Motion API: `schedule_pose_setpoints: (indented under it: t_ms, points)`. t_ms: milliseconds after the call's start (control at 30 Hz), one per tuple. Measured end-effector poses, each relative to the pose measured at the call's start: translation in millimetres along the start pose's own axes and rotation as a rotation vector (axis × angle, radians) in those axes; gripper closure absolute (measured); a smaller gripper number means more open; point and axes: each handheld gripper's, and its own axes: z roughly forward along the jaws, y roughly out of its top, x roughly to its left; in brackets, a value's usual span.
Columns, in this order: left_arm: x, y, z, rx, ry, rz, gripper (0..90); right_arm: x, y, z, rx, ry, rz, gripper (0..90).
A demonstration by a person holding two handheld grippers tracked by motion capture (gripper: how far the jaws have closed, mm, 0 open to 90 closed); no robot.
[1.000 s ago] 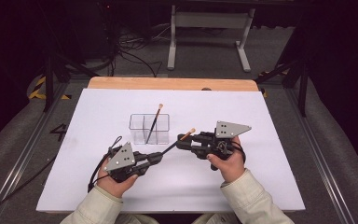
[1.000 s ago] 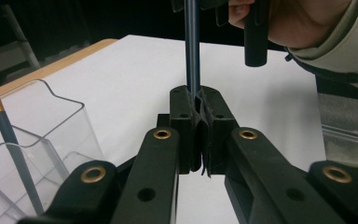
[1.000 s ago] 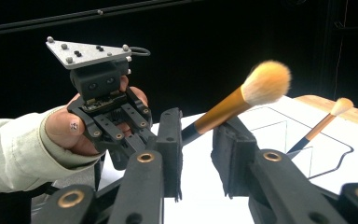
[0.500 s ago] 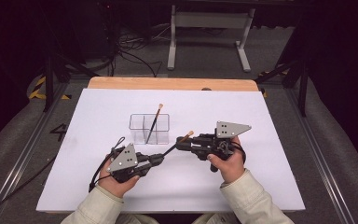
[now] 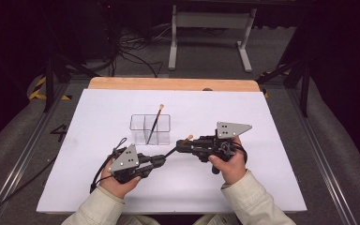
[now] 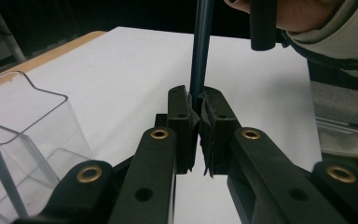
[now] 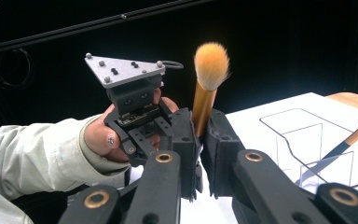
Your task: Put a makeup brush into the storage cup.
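Observation:
A makeup brush [image 5: 171, 152] with a dark handle, gold ferrule and orange bristles [image 7: 211, 58] spans between my two grippers above the white table. My left gripper [image 5: 161, 160] is shut on the dark handle [image 6: 200, 46] near its end. My right gripper [image 5: 182, 146] is shut on the gold ferrule [image 7: 203, 105] just below the bristles; its jaws have just been closing with the ferrule between them. A clear organizer [image 5: 138, 123] stands just beyond the grippers, with a second brush [image 5: 154, 124] leaning in it.
The white sheet [image 5: 262, 122] covers the table, and a wooden edge [image 5: 168, 83] runs along its far side. The organizer's wall [image 6: 28, 121] is close on the left in the left gripper view. Cables trail from the left gripper [image 5: 104, 164].

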Motion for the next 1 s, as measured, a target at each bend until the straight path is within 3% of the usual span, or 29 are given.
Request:
schedule_pose_setpoints:
  t_ms: [100,300,567,1000]
  points:
    - [0.1,0.2,0.0,-0.006,-0.014,-0.005,82.1,0.7,1.2,-0.1,0.001,0.009,0.003,84.0]
    - [0.7,1.3,-2.3,0.003,-0.011,-0.014,66.3,4.8,10.2,0.1,0.027,0.011,-0.017,84.1]
    - [3.5,1.2,-9.1,-0.006,0.040,-0.036,48.0,6.1,23.3,-1.6,0.059,-0.017,-0.047,84.0]
    - [7.8,-2.3,-21.2,-0.001,0.070,-0.056,40.8,-0.8,51.4,0.3,0.111,-0.093,-0.086,84.0]
